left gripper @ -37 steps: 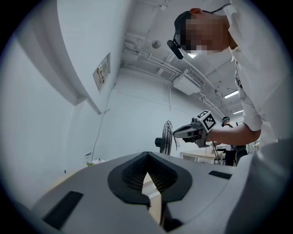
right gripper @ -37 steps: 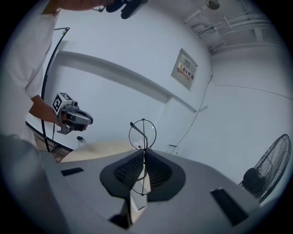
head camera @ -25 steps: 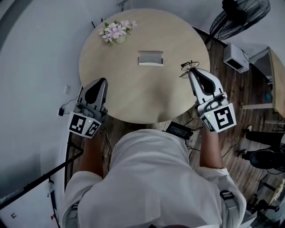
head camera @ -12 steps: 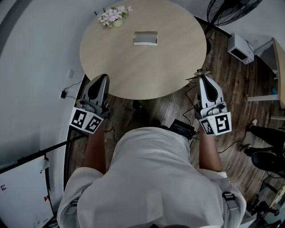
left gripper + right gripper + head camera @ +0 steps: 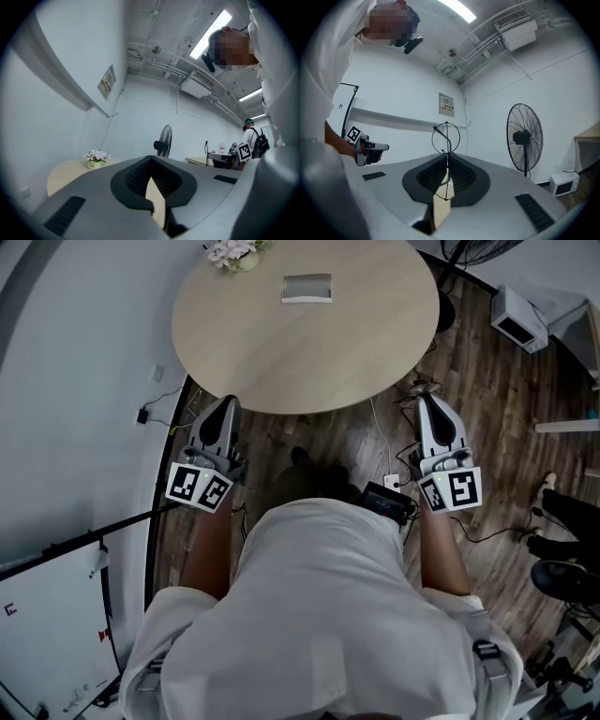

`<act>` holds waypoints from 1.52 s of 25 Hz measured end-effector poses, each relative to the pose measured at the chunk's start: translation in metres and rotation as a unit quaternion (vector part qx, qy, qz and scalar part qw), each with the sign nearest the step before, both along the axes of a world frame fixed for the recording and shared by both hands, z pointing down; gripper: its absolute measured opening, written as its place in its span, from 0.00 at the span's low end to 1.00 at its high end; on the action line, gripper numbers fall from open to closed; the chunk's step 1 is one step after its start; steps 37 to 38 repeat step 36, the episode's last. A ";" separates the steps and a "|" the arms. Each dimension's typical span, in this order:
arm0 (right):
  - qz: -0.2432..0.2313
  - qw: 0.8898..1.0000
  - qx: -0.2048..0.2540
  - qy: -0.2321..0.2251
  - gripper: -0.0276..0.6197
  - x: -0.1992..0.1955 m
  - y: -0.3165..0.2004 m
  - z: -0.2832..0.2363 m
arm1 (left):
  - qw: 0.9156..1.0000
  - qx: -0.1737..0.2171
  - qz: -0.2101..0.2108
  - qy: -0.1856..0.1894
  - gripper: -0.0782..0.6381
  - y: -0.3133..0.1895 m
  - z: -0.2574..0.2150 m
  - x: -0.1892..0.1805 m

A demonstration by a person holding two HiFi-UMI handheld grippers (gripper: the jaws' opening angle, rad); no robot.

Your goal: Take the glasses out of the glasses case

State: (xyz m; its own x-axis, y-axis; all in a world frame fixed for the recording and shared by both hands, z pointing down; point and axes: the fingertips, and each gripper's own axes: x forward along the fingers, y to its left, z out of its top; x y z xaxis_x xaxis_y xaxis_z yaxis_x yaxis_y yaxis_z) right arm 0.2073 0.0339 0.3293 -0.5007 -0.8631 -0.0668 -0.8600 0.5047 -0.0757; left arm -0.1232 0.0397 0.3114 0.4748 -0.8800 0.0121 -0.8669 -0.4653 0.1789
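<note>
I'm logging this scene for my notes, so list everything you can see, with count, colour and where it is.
round light wood table: one, beige, ahead of the person
grey rectangular glasses case: one, grey, far part of the table
pink flower bouquet: one, pink and white, table's far left edge
thin wire-frame glasses: one pair, dark, clamped in the right tongs
black standing fan: one, black, on the floor beyond the table
small white box appliance: one, white, on the floor at far right
left tongs: one, grey, shut and empty, by the table's near edge
right tongs: one, grey, shut on the glasses, over the floor
</note>
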 end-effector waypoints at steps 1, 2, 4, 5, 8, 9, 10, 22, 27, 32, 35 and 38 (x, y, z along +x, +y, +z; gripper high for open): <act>0.000 1.000 -0.003 -0.001 0.09 -0.001 0.003 0.003 | 1.000 -0.002 -0.010 -0.002 0.12 0.003 0.005 -0.003; 0.000 1.000 -0.005 -0.002 0.09 -0.002 0.006 0.005 | 1.000 -0.003 -0.018 -0.004 0.12 0.006 0.008 -0.005; -0.001 1.000 -0.009 -0.005 0.09 -0.003 0.011 0.009 | 1.000 -0.001 -0.029 -0.006 0.12 0.011 0.011 -0.007; -0.002 1.000 -0.011 -0.005 0.09 -0.003 0.013 0.011 | 1.000 0.000 -0.031 -0.006 0.12 0.013 0.011 -0.007; -0.005 1.000 -0.012 -0.003 0.09 -0.007 0.015 0.015 | 0.999 0.004 -0.035 0.003 0.12 0.017 0.011 -0.011; -0.005 1.000 -0.011 -0.004 0.09 -0.008 0.015 0.016 | 0.999 0.003 -0.035 0.005 0.12 0.018 0.012 -0.011; -0.004 1.000 -0.011 -0.005 0.09 -0.009 0.015 0.015 | 0.999 0.001 -0.033 0.005 0.12 0.019 0.013 -0.011; 0.010 1.000 -0.014 0.001 0.09 -0.001 0.010 0.017 | 1.000 -0.009 0.014 -0.011 0.12 0.015 0.016 0.018; 0.013 1.000 -0.011 0.002 0.09 0.003 0.008 0.014 | 1.000 -0.008 0.020 -0.008 0.12 0.010 0.015 0.023; 0.014 1.000 -0.014 0.000 0.09 0.004 0.004 0.016 | 1.000 -0.013 0.019 -0.003 0.12 0.009 0.017 0.021; 0.013 1.000 -0.013 0.000 0.09 0.002 0.000 0.015 | 1.000 -0.015 0.017 -0.004 0.12 0.009 0.017 0.017; 0.013 1.000 -0.012 0.000 0.09 0.002 -0.001 0.015 | 1.000 -0.016 0.015 -0.005 0.12 0.009 0.017 0.016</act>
